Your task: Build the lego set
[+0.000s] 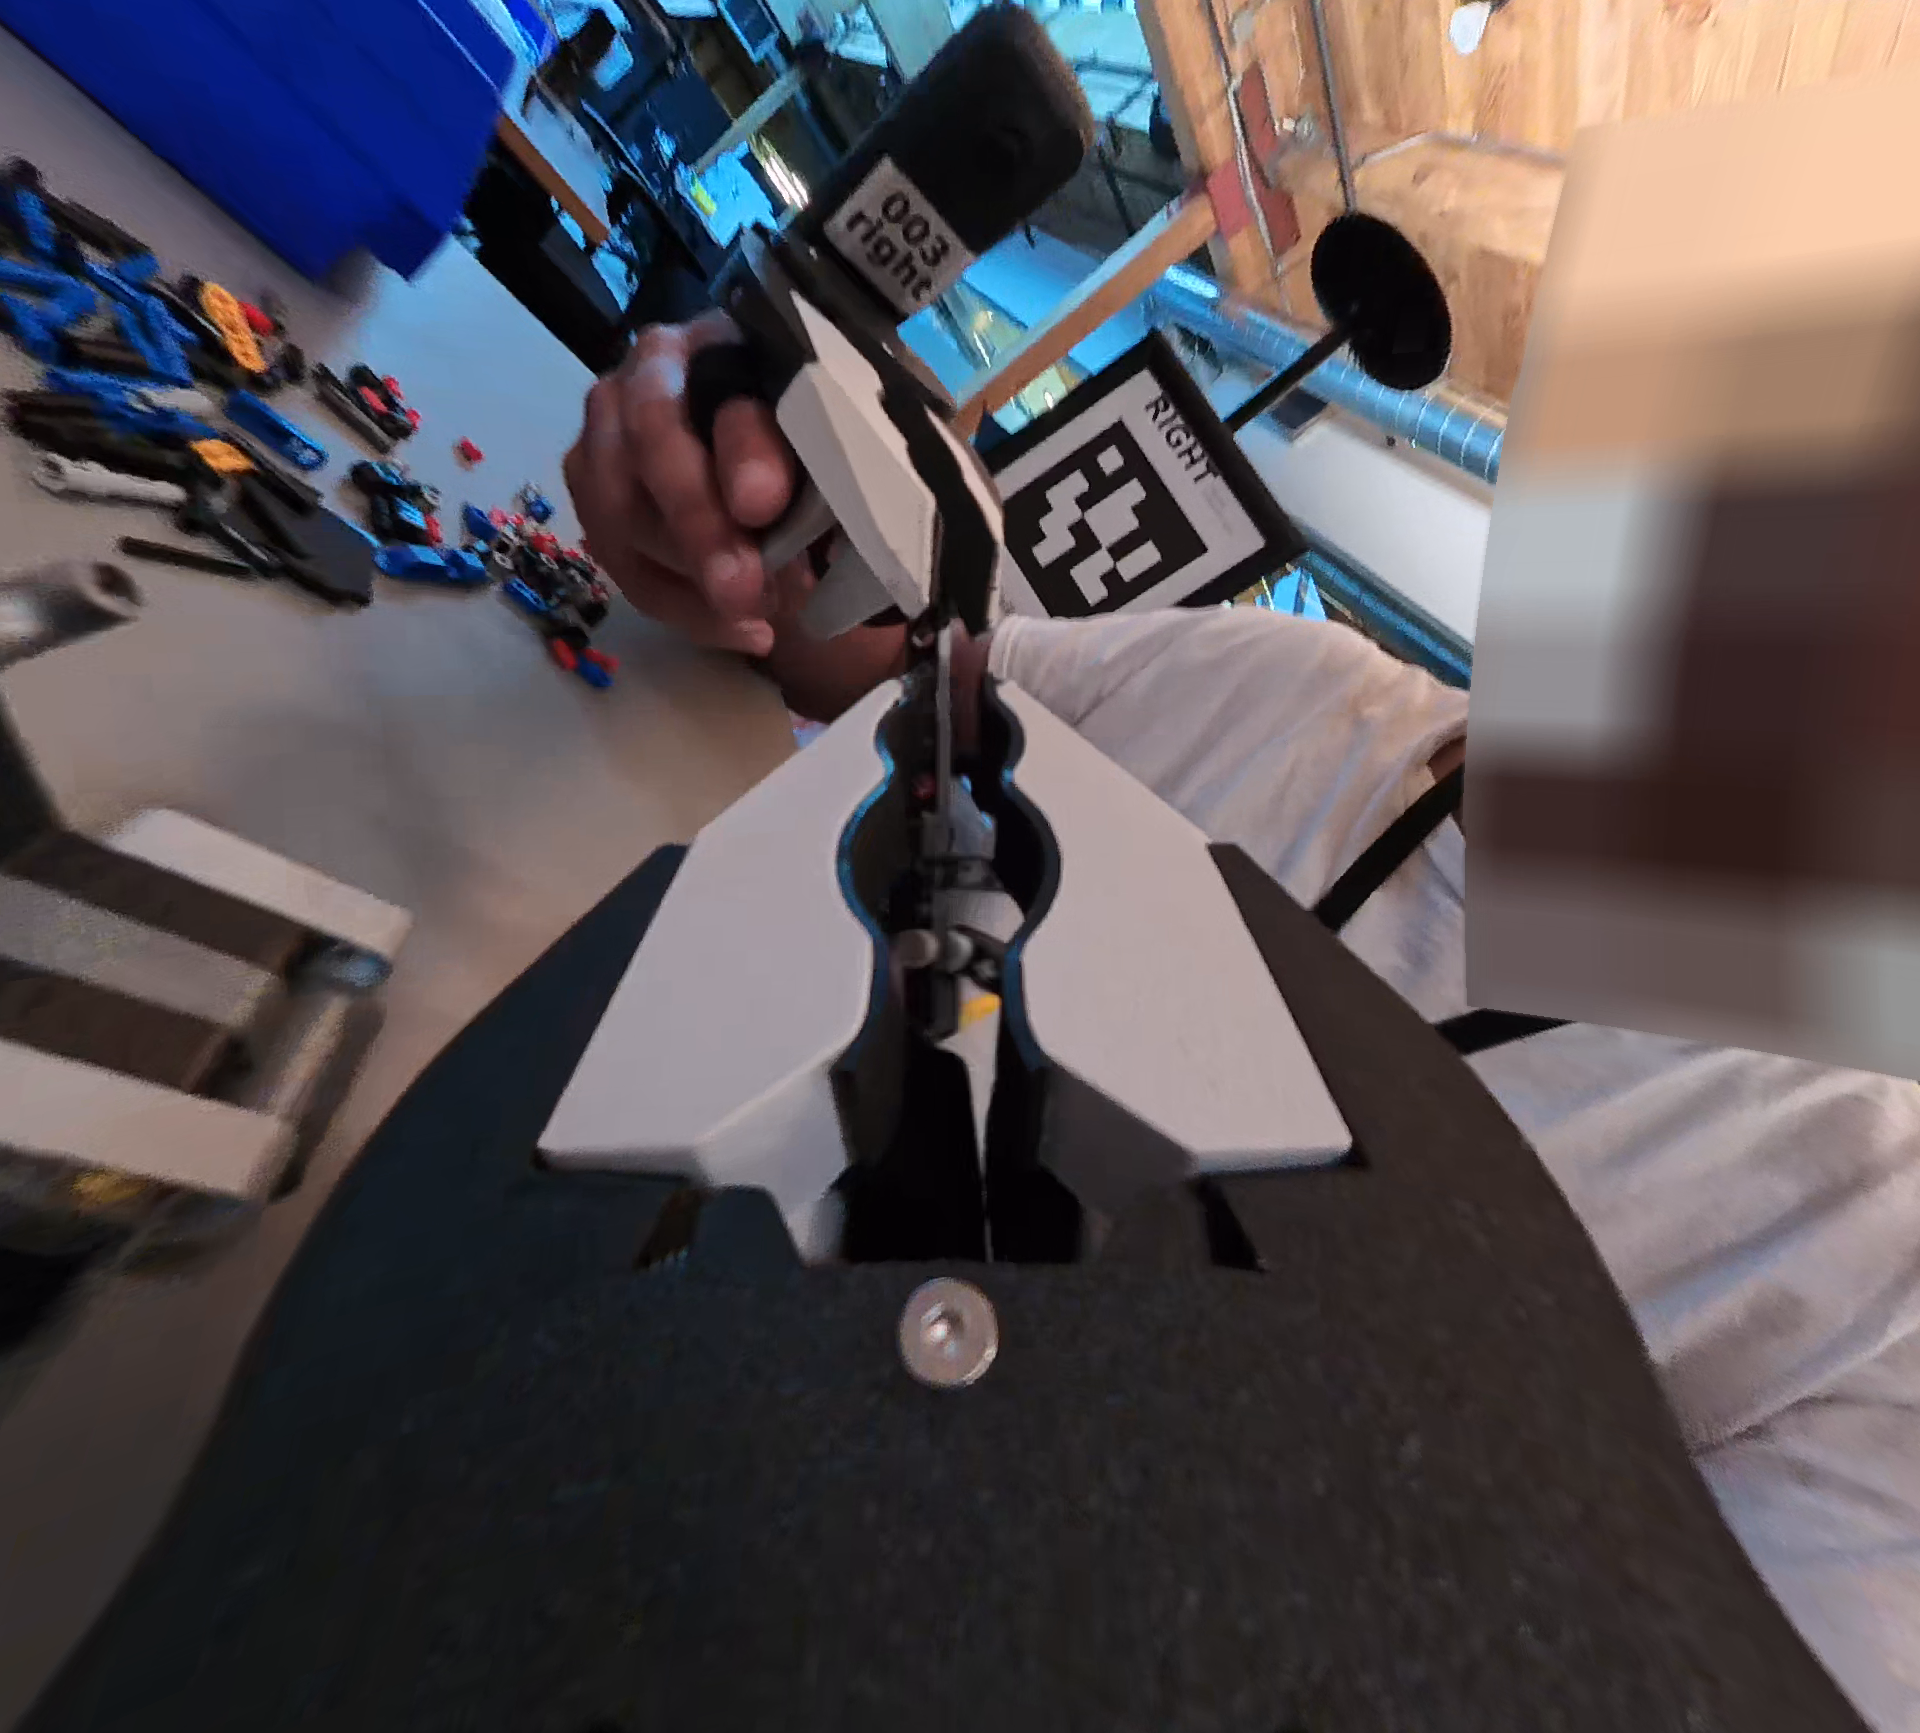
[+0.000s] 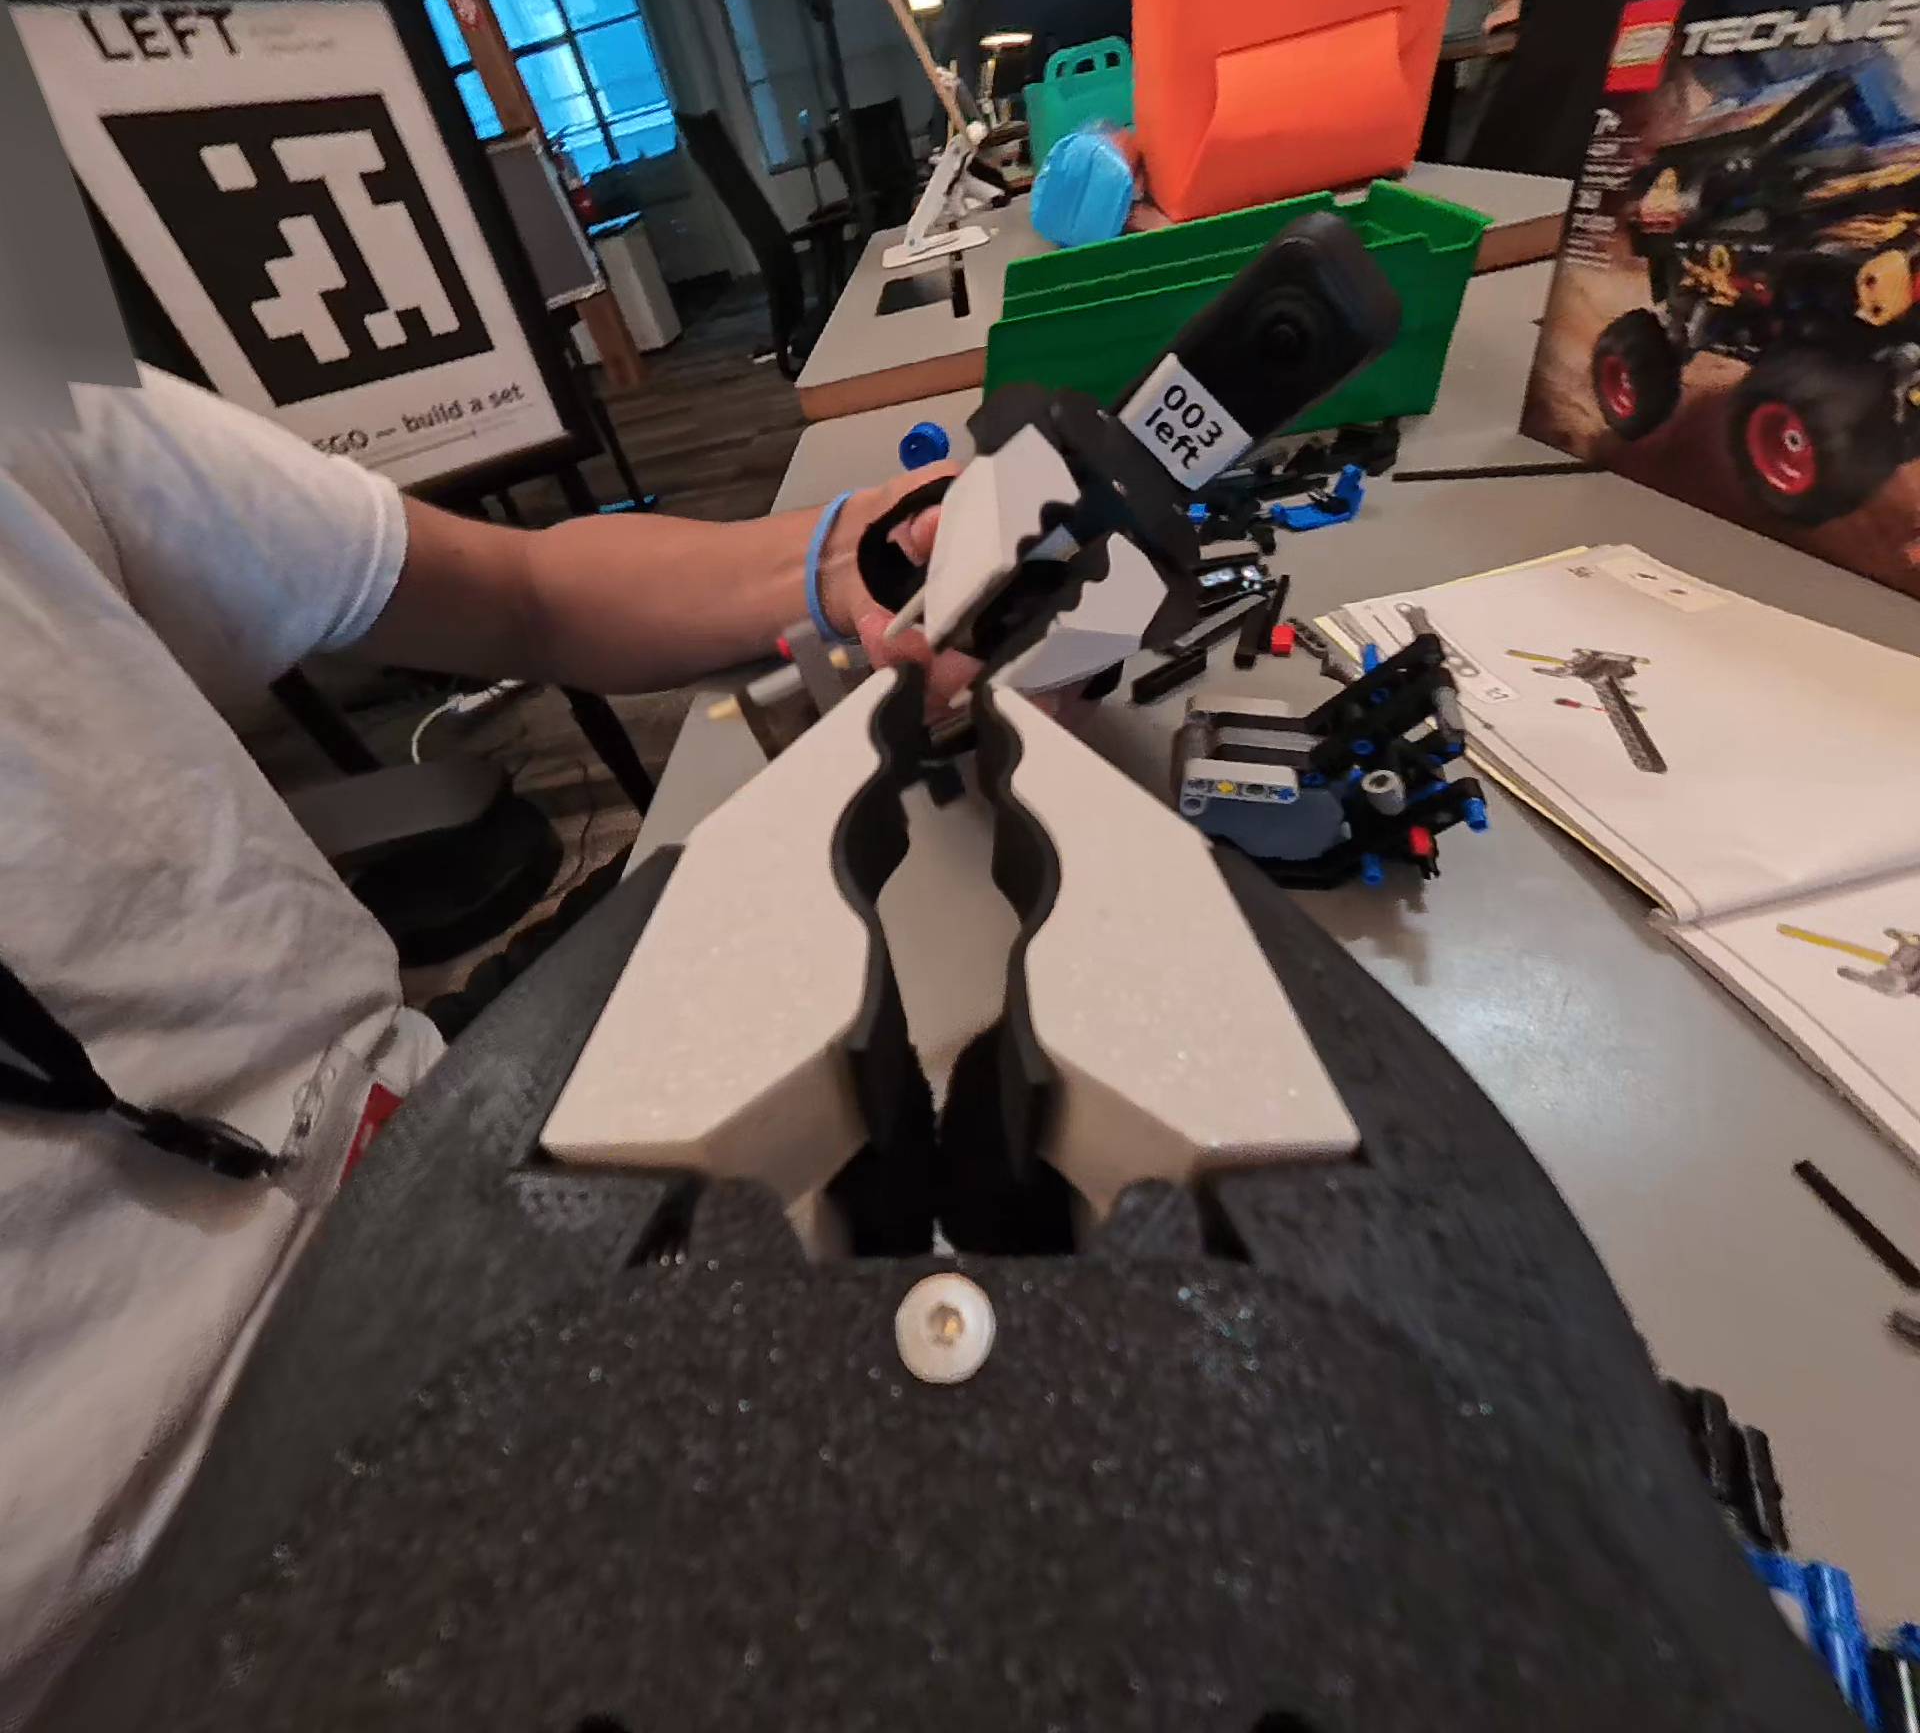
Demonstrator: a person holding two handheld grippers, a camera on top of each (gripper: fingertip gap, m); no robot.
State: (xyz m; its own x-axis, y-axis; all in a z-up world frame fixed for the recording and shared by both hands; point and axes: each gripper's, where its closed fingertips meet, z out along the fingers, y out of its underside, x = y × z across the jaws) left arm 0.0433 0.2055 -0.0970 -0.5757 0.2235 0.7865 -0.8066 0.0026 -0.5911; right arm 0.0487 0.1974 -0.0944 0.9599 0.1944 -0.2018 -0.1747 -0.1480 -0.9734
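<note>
Black-grey lego subassembly clamped in left tool; larger chassis resting on table.

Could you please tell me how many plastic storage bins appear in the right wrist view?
2: a green bin on the table behind the left tongs, and an orange bin tilted behind it. Others may be hidden.

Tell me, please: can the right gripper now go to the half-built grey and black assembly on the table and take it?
Probably not yet. The right gripper is shut on a thin black piece that the left gripper also holds. The path to the assembly looks clear.
</note>
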